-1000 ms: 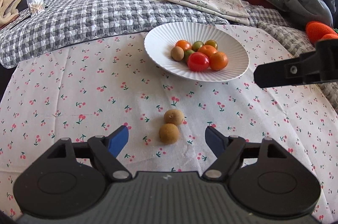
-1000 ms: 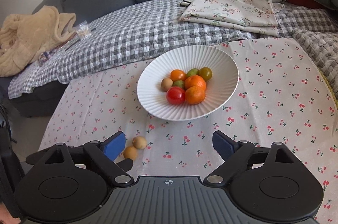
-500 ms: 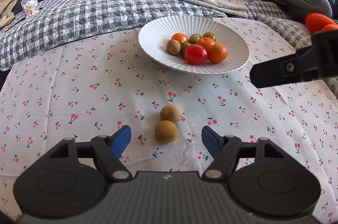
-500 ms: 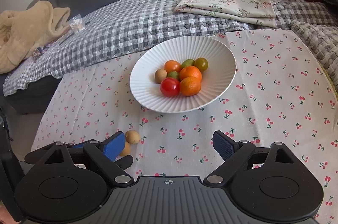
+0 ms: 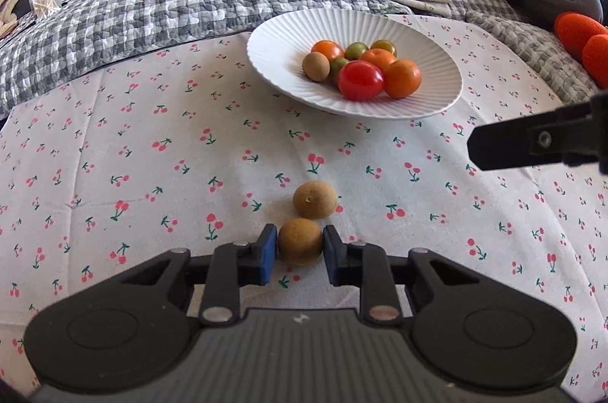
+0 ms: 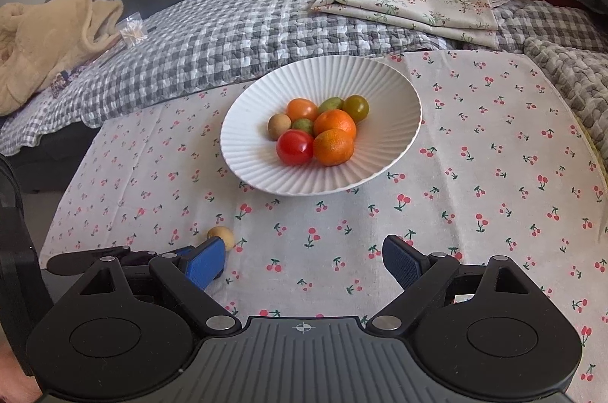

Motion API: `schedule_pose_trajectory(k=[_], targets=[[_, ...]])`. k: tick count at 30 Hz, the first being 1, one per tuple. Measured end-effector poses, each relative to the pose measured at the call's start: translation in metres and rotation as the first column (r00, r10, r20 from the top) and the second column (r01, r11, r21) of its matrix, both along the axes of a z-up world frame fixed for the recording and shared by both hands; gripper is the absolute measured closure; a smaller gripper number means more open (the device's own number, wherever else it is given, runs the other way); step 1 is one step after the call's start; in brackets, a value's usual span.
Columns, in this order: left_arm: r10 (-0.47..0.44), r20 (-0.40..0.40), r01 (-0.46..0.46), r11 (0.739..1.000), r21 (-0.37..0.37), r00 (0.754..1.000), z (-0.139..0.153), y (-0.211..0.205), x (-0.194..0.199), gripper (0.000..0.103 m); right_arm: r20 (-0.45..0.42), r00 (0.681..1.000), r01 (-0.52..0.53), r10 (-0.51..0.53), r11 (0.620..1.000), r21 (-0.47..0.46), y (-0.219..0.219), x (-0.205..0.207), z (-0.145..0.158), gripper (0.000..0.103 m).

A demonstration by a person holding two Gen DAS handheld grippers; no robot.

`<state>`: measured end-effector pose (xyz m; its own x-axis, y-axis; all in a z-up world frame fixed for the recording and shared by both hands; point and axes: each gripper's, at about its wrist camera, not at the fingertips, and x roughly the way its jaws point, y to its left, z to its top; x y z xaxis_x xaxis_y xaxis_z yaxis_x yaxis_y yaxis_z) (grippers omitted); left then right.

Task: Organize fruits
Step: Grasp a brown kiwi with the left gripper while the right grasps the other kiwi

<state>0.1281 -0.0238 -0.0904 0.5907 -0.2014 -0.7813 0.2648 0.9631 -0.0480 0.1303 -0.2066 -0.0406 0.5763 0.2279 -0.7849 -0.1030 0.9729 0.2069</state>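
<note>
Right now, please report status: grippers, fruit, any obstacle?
Left gripper just closed on near brown fruit, on the cloth. Right gripper open, empty. Second brown fruit right behind it. Plate path clear.

My left gripper (image 5: 300, 249): blue pads just closed in, pressing both sides of a small round brown fruit (image 5: 300, 240) on the cherry-print tablecloth (image 5: 152, 144).
Neighbour: second round brown fruit (image 5: 314, 199), just beyond the gripped one, touching it.
Ribbed white plate (image 5: 429, 76): farther back; holds red tomato (image 5: 360, 80), orange and green fruits, one brown one.
Right edge: black finger of my other gripper (image 5: 532, 140) over the cloth.
</note>
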Motion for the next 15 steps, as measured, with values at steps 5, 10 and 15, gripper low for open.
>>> schedule_pose_trajectory(k=[5,10,15], targets=[[0.092,0.005,-0.091,0.995,-0.029,0.996,0.019,0.024,0.001,0.079,-0.005,0.999,-0.032,0.032,0.999,-0.005,0.012,0.003,-0.010,0.011],[0.187,0.017,-0.187,0.982,-0.040,0.982,0.029,0.047,0.005,0.079,-0.007,0.997,-0.082,0.082,0.997,-0.012,0.031,0.007,-0.026,0.011],[0.232,-0.009,-0.232,0.970,-0.072,0.973,0.029,0.056,0.009,0.079,0.010,0.994,-0.113,0.113,0.993,-0.014,0.056,0.015,-0.040,0.011]])
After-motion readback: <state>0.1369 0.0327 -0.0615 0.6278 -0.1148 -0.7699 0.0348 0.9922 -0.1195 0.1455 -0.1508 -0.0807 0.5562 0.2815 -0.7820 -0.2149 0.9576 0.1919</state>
